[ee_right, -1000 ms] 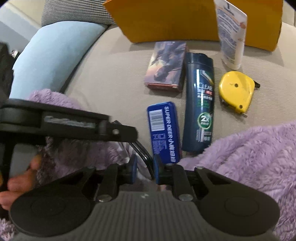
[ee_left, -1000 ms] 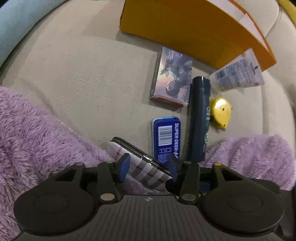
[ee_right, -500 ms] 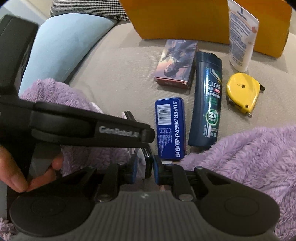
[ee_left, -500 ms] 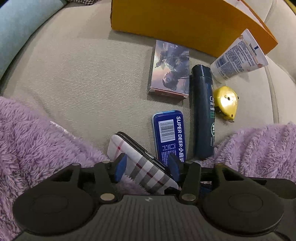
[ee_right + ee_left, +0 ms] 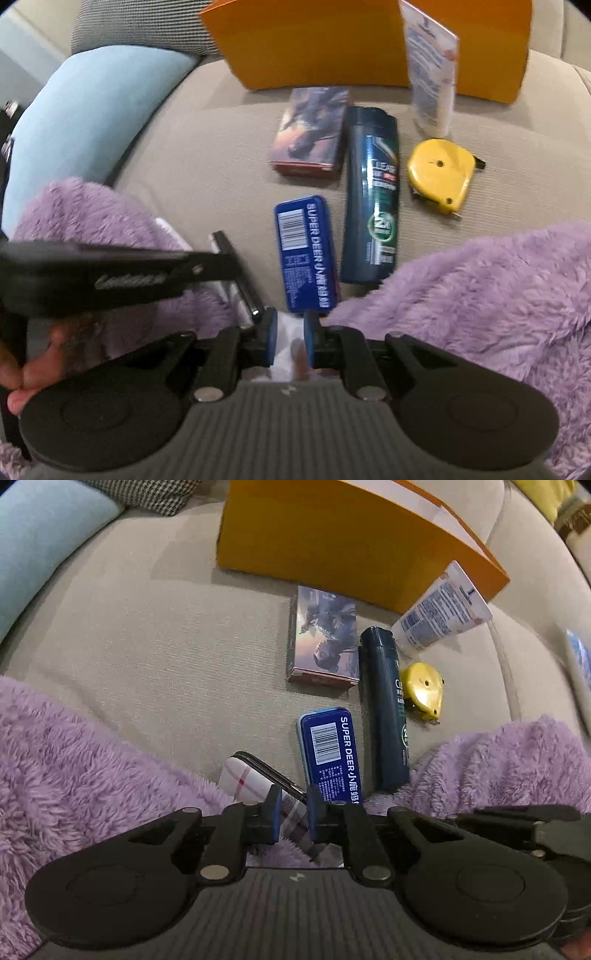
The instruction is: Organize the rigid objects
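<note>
A white plaid case [image 5: 243, 781] with a black rim sticks up from the purple blanket. My left gripper [image 5: 291, 816] is shut on its near end. In the right wrist view my right gripper [image 5: 290, 339] is also shut on the plaid case [image 5: 242, 295], whose pale cloth fills the gap between the pads. On the sofa seat beyond lie a blue tin [image 5: 330, 751], a dark blue shampoo bottle [image 5: 384, 709], a yellow tape measure [image 5: 423, 692], a picture box [image 5: 325, 638] and a white tube [image 5: 441, 609].
An orange box [image 5: 332, 542] stands at the back of the beige seat [image 5: 166, 646]. A fluffy purple blanket [image 5: 74, 768] covers the near side, left and right. A light-blue cushion [image 5: 85, 107] lies at the left. A hand [image 5: 22, 373] grips the left tool.
The left jaws have closed from wide apart onto the plaid case. The right gripper has kept its hold, and the case has shifted little.
</note>
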Demonstrator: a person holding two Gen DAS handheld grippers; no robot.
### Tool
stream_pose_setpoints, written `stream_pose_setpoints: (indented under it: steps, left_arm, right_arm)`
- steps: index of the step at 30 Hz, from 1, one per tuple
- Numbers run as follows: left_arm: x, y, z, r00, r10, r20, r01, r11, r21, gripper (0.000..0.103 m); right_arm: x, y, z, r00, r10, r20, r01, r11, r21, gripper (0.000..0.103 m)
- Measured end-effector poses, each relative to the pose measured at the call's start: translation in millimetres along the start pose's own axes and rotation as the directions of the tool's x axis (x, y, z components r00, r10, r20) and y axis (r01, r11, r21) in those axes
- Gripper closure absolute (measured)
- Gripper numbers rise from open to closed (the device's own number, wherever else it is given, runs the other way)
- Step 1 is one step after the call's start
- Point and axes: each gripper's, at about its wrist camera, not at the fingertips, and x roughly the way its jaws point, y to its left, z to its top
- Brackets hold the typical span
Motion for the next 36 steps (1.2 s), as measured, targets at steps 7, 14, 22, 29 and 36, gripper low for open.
stream_pose_setpoints:
  steps: [7, 14, 22, 29, 36]
  left_arm:
    - [-4.1, 7.5, -4.5, 1.000, 0.001, -0.014, -0.002, 1.000, -0.005, 0.102]
    - [-5.6, 20.2, 0.7, 0.999, -0.054, -0.008, 0.052, 0.991, -0.121, 0.098]
    - [-10.1, 18.8, 4.9, 0.996, -0.084, -0.016, 0.079, 0.979, -0.187, 0.069]
    - [-5.6, 1.7, 11.1, 0.999, 0.023, -0.030, -0.025, 0.995, -0.093, 0.059]
    - [-2.7, -16.3, 9.5, 0.985, 0.170, -0.029, -0.167, 0.982, 0.087, 0.059]
  right_arm:
    - [24.9, 14.5, 7.6, 0.998, -0.071, 0.001, 0.070, 0.994, -0.085, 0.093]
    - [31.8, 15.8, 7.1, 1.000, 0.005, -0.020, -0.007, 0.996, -0.086, 0.102]
    - [26.4, 20.4, 3.1, 1.000, 0.026, -0.018, -0.027, 0.994, -0.106, 0.102]
    - [23.9, 28.3, 0.1, 1.000, 0.029, -0.006, -0.029, 0.989, -0.142, 0.102]
    - [19.1, 26.0, -0.5, 0.998, 0.069, 0.000, -0.068, 0.986, -0.150, 0.103]
